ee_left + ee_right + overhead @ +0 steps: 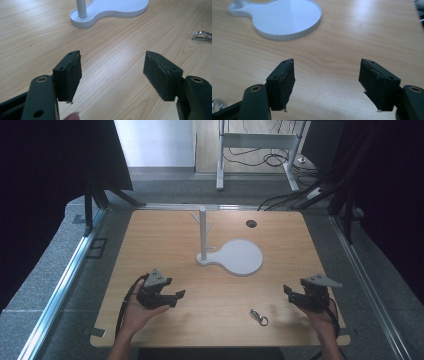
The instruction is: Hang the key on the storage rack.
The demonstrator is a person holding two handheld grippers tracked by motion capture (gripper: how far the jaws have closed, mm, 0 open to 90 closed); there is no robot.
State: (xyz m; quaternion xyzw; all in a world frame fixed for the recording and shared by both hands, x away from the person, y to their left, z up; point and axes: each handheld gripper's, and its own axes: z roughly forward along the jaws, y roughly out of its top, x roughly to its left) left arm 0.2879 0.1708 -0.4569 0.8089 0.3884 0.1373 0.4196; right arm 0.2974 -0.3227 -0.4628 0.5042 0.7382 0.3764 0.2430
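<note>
A white stand (235, 256) with an upright post (203, 232) and small pegs sits mid-table; its flat base (110, 10) (284, 18) lies ahead of both grippers. A small metal clasp (259, 316) (202, 36) lies on the wood near the front edge, between the two hands. My left gripper (177, 297) (112, 72) is held low at the front left, open, with bare wood between its jaws. At the front right my right gripper (289, 292) (325, 80) is open too, nothing between its jaws.
The wooden table (165, 245) has a dark round hole (251, 223) at its back right. Metal rails (65, 280) run along both sides. A desk frame and cables (270, 155) stand on the floor beyond the far edge.
</note>
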